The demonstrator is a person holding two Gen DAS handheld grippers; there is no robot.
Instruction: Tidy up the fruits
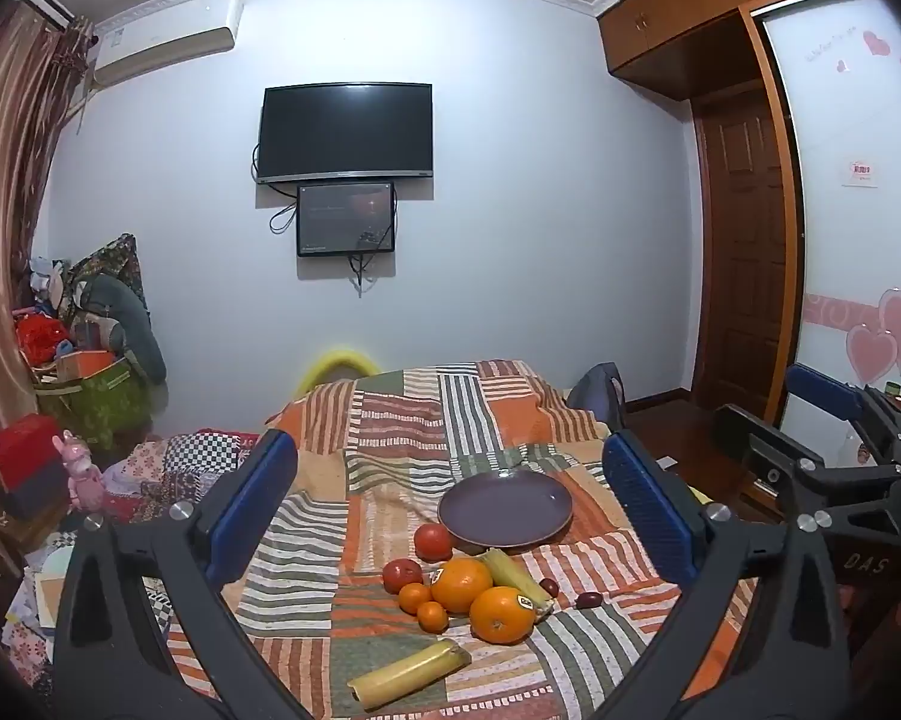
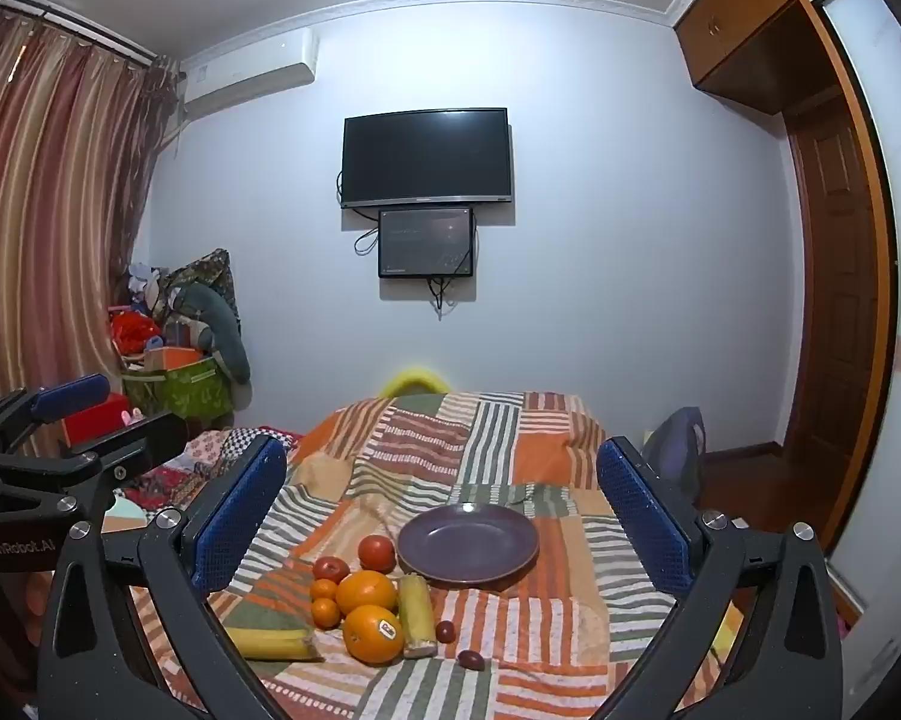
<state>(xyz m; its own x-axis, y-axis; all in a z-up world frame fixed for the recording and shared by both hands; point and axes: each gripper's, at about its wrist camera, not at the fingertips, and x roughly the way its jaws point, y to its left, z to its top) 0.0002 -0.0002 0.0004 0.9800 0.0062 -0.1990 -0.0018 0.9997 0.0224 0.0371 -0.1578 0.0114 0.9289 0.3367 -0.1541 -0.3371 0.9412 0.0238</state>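
Both claws (image 1: 450,504) (image 2: 444,510) wide open, empty — fruit pile (image 1: 468,591) beside bare purple plate (image 1: 505,509).

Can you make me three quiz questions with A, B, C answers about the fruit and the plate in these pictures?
1. Where is the plate?
A. In front of the fruit, nearest the camera
B. Behind the fruit, farther up the blanket
C. On the floor

2. How many big oranges carry a sticker you can see?
A. None
B. Five
C. Two

3. What is on the plate now?
A. Nothing
B. A banana piece
C. Both tomatoes

Answers:
1 B: in both views the plate lies on the striped blanket beyond the pile of fruit.
2 C: in the left wrist view the near orange and the one behind it each show a small label.
3 A: its purple surface is bare; the tomato sits beside it on the blanket.
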